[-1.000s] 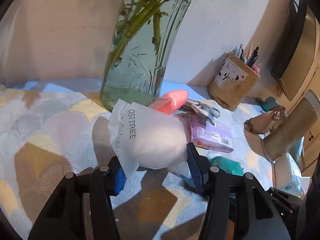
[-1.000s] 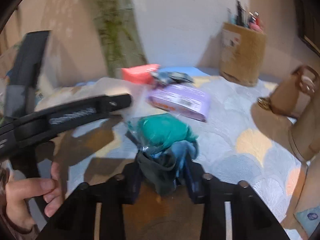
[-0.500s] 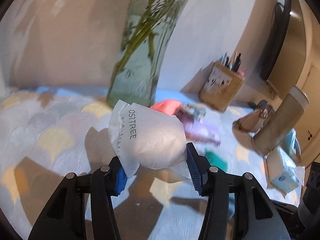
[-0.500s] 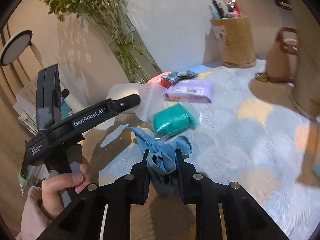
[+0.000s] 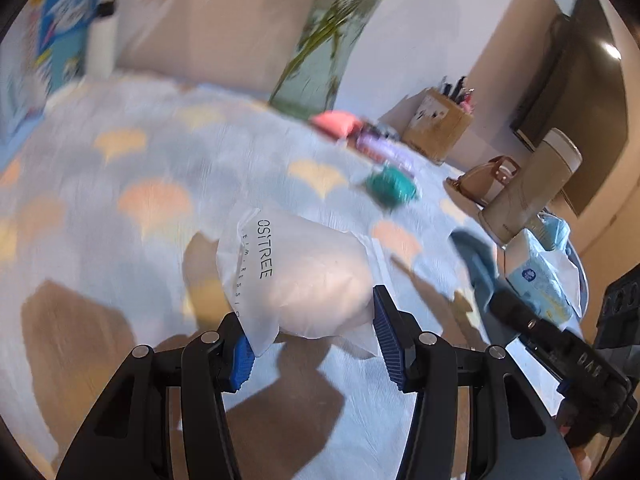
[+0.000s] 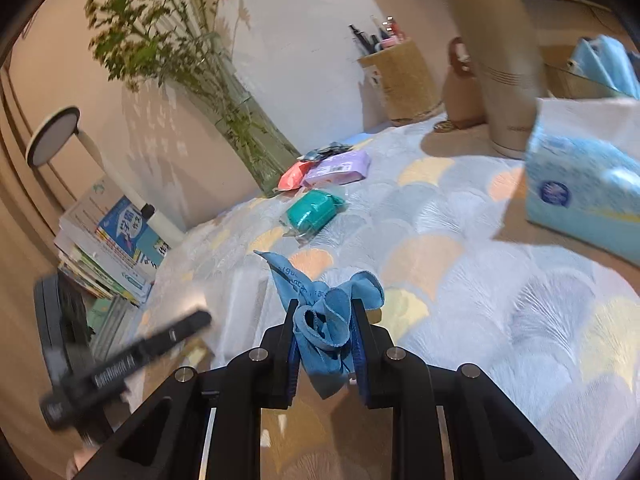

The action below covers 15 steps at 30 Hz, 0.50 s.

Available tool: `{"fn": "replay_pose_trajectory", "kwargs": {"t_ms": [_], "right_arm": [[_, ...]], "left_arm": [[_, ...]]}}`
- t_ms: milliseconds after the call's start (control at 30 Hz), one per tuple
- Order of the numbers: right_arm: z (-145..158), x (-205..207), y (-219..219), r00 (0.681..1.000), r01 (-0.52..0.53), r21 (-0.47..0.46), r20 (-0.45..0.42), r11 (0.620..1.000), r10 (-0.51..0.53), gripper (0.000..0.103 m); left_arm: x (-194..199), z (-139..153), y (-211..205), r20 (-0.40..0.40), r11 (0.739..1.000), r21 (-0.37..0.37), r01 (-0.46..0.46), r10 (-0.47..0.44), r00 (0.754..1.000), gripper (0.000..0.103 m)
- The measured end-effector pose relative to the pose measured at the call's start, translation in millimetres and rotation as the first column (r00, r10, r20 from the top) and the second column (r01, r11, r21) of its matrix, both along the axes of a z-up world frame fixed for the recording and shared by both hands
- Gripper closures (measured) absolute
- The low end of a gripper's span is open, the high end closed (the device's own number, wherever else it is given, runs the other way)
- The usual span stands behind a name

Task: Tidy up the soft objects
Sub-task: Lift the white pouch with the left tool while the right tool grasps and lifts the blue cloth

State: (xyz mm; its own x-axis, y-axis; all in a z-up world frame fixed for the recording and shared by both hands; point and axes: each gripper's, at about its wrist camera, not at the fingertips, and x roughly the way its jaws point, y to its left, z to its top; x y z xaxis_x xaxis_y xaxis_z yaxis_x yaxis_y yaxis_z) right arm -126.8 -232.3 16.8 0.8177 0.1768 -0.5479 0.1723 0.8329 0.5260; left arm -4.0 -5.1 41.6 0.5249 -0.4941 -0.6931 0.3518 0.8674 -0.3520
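While both grippers are hanging over the scallop-patterned cloth: each is carrying one soft thing
Landmark: tall clear glass vase of green stems (image 6: 256, 148), standing at the wall on the counter (image 6: 500, 304)
Left gripper (image 5: 312, 340): fingers are standing partly apart, pressing on the two sides of a puffy white translucent plastic pouch printed OSITREE (image 5: 296, 276), lifted clear of the cloth
Right gripper (image 6: 324, 344): fingers are squeezed nearly together on a crumpled blue cloth (image 6: 320, 308), one corner sticking up toward the vase
Teal bundle in clear wrap (image 6: 314, 210): lying on the counter in front of the vase, apart from both grippers
Coral-pink pack (image 6: 292, 176): lying at the foot of the vase
Lilac flat packet (image 6: 338, 166): touching the pink pack, on its far side from the vase
Light-blue tissue pack (image 6: 584, 192): sitting well to the right of the vase
Woven pen holder (image 6: 404, 80): standing at the wall, right of the vase
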Motion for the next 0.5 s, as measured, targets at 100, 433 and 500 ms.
{"fn": "replay_pose_trajectory", "kwargs": {"t_ms": [100,433,500], "right_arm": [[2,-6,-1,1.000,0.009,0.007,0.024,1.000,-0.010,0.081],[6,-15,0,0.996,0.003,0.014,0.089,1.000,-0.004,0.081],[6,-18,-2,0.994,0.001,0.026,0.111,1.000,-0.004,0.081]], "left_arm": [[-12,7,-3,0.025,0.999,0.001,-0.048,0.048,0.999,0.053],[-18,0,-2,-0.003,0.994,-0.030,-0.108,0.108,0.994,0.052],[-19,0,2,-0.001,0.992,-0.039,-0.119,0.119,0.993,0.052]]}}
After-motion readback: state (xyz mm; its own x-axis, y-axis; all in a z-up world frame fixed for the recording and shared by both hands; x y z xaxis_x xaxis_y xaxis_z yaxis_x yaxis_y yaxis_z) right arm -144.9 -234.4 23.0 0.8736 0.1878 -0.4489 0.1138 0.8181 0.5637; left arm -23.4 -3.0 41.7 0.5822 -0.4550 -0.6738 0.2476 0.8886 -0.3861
